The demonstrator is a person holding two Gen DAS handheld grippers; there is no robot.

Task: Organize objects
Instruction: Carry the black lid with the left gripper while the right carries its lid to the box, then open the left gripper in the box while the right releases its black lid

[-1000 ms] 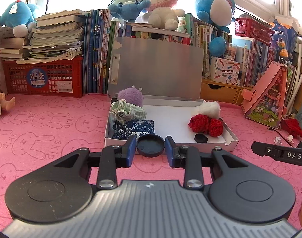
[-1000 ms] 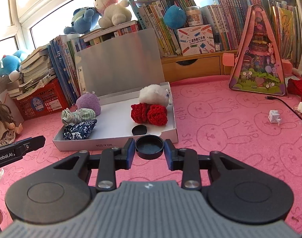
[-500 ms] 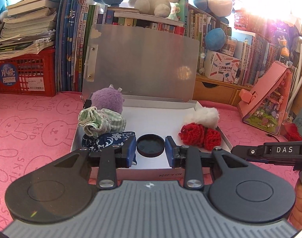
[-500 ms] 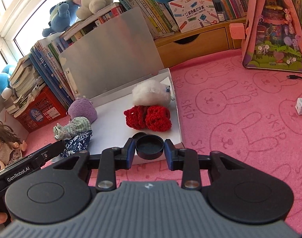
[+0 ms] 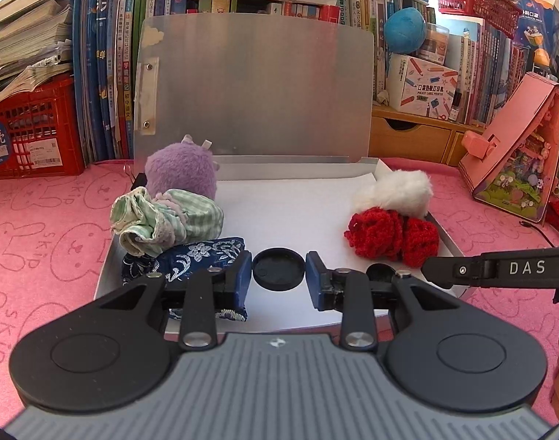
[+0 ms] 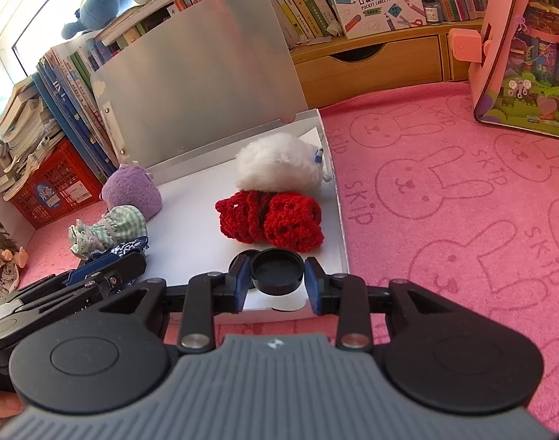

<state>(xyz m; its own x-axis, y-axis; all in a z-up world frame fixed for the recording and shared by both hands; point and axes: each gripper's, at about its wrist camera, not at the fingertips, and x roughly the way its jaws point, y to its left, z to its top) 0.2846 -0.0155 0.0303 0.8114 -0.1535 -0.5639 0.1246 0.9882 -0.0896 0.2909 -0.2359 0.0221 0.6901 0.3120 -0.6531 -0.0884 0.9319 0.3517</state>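
Both grippers, left gripper [image 5: 278, 278] and right gripper [image 6: 277, 279], hold jaws clamped on black caps over the box [image 5: 301, 216] front edge; lower each flat before releasing, right one beside the loose black cap [image 6: 239, 261].

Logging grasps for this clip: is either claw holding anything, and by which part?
Cannot be told: the left claw and right claw each flank a black round cap at its rim, with slim gaps showing.

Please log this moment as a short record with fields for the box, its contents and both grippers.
box: shallow white box, lid standing open
left side: purple plush, green checked cloth, blue floral cloth
right side: white fluffy item, red crochet item
left gripper: holds black cap
right gripper: holds black cap
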